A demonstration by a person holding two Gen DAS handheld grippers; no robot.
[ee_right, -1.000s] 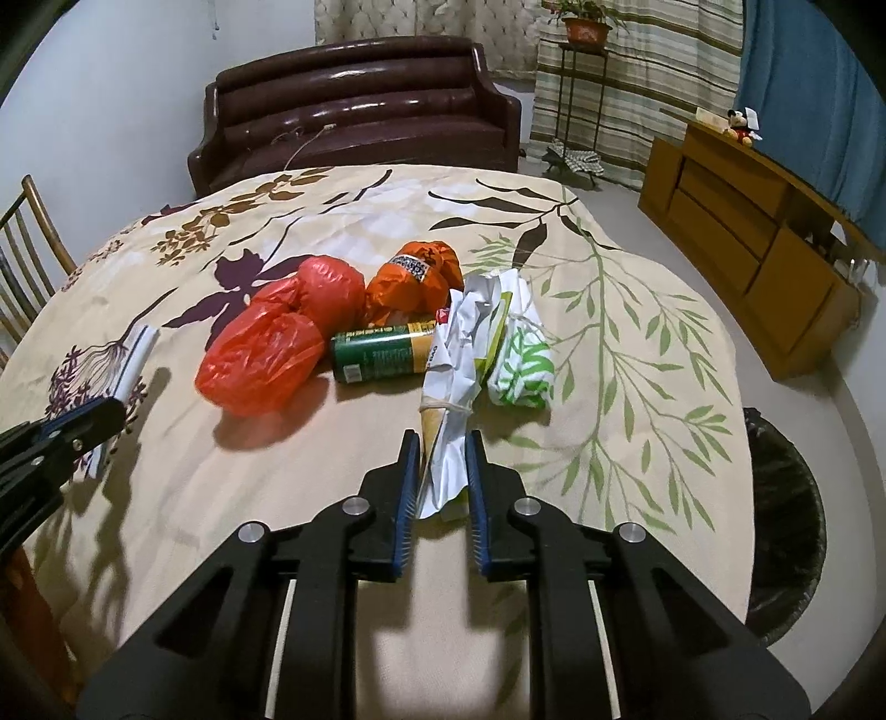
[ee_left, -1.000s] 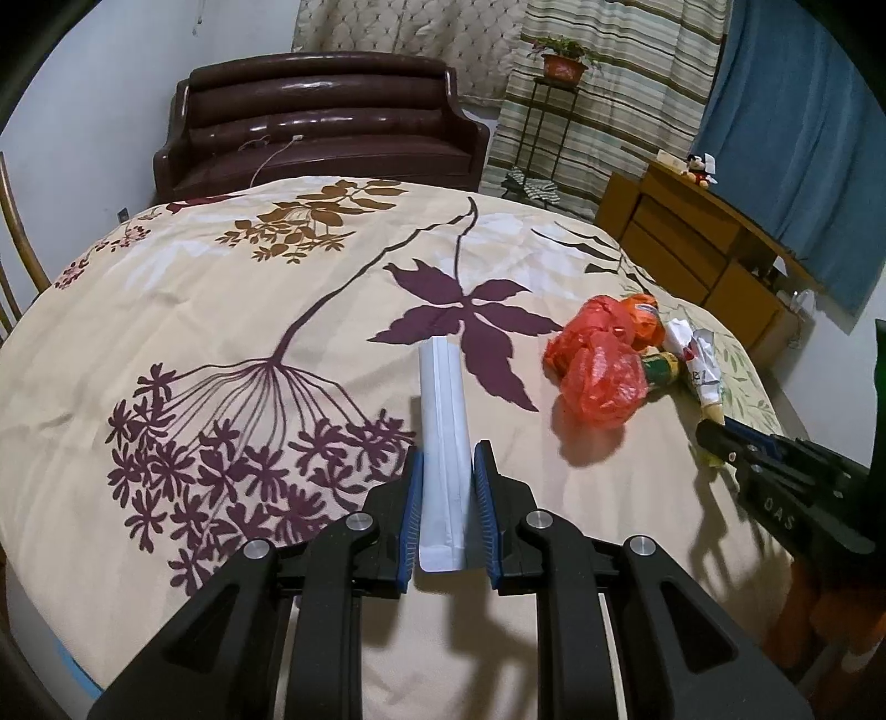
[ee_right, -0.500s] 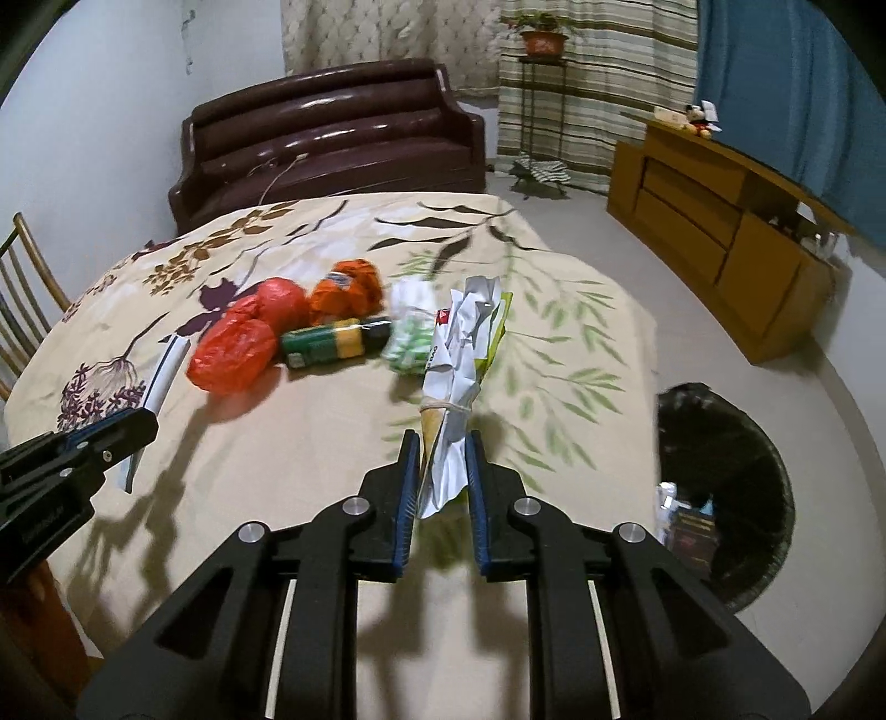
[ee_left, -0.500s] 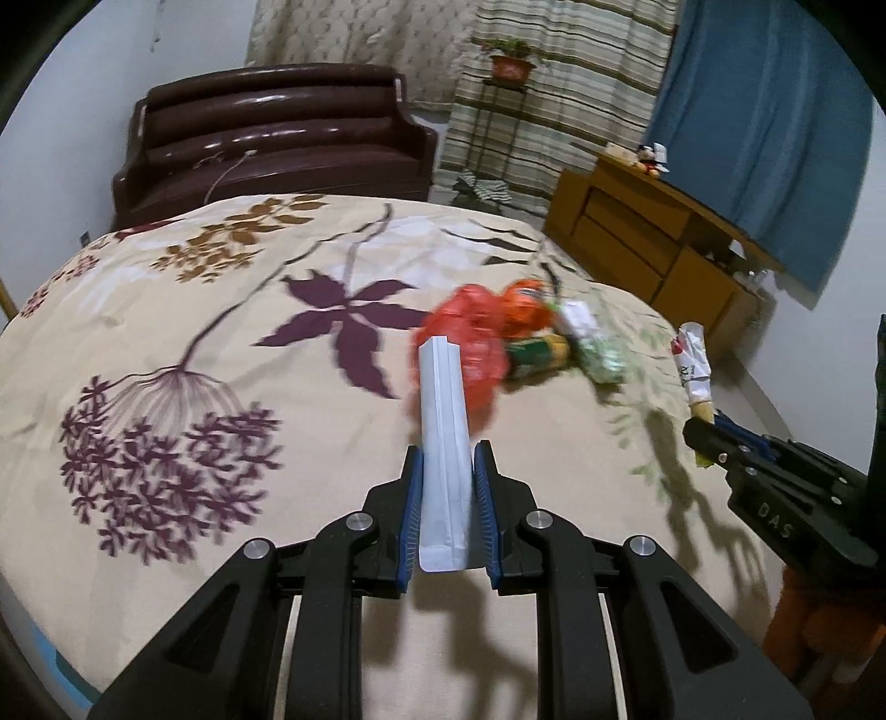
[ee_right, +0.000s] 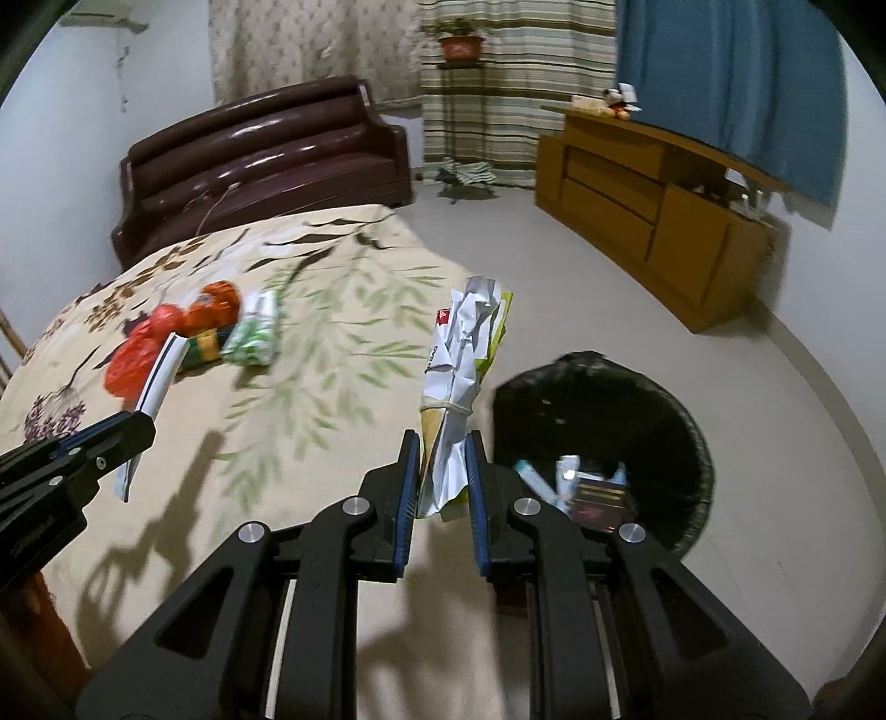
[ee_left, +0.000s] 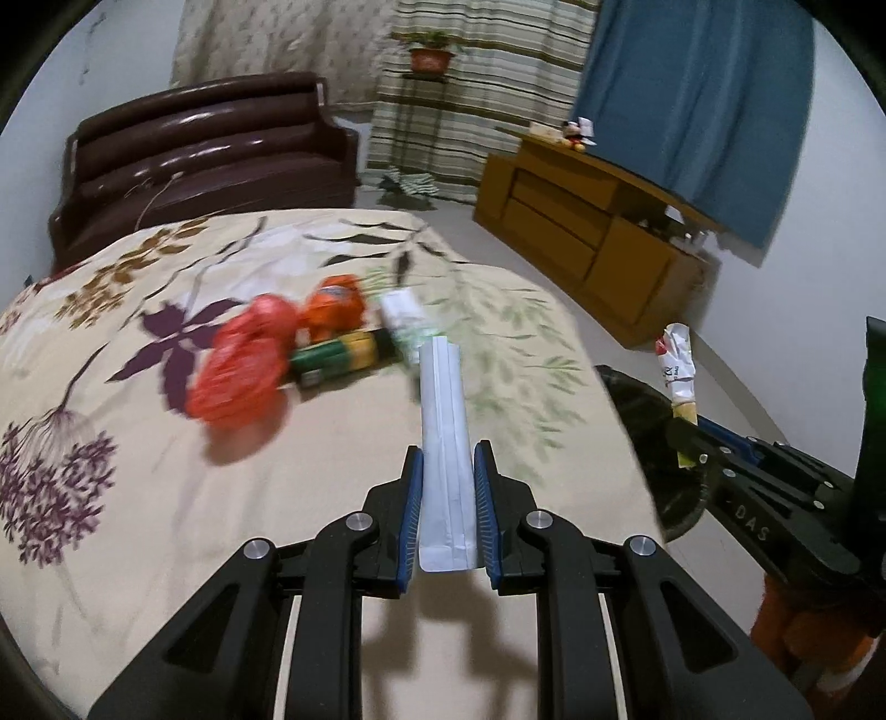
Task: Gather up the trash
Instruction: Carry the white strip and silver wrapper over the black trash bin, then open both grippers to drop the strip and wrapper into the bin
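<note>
My left gripper point(ee_left: 447, 498) is shut on a long white paper pouch point(ee_left: 443, 421), held above the flowered tablecloth point(ee_left: 138, 498). My right gripper point(ee_right: 440, 476) is shut on a crumpled white and green wrapper point(ee_right: 462, 354), held over the table's right edge beside a black trash bin point(ee_right: 603, 410) on the floor. The bin holds several pieces of trash. On the table lie red plastic bags point(ee_left: 243, 371), an orange packet point(ee_left: 335, 304), a green and yellow can point(ee_left: 338, 360) and a green-white wrapper point(ee_right: 255, 332). The right gripper point(ee_left: 686, 437) shows at the right of the left wrist view.
A dark brown sofa point(ee_right: 266, 155) stands beyond the table. A wooden sideboard point(ee_right: 653, 205) lines the right wall under a blue curtain point(ee_right: 731, 72). A plant stand point(ee_right: 459, 50) is at the back. Open floor point(ee_right: 554, 277) lies between table and sideboard.
Both grippers have swung to the right with their loads lifted off the table. The bin has come into view near the right gripper, and the trash pile has slid left.
</note>
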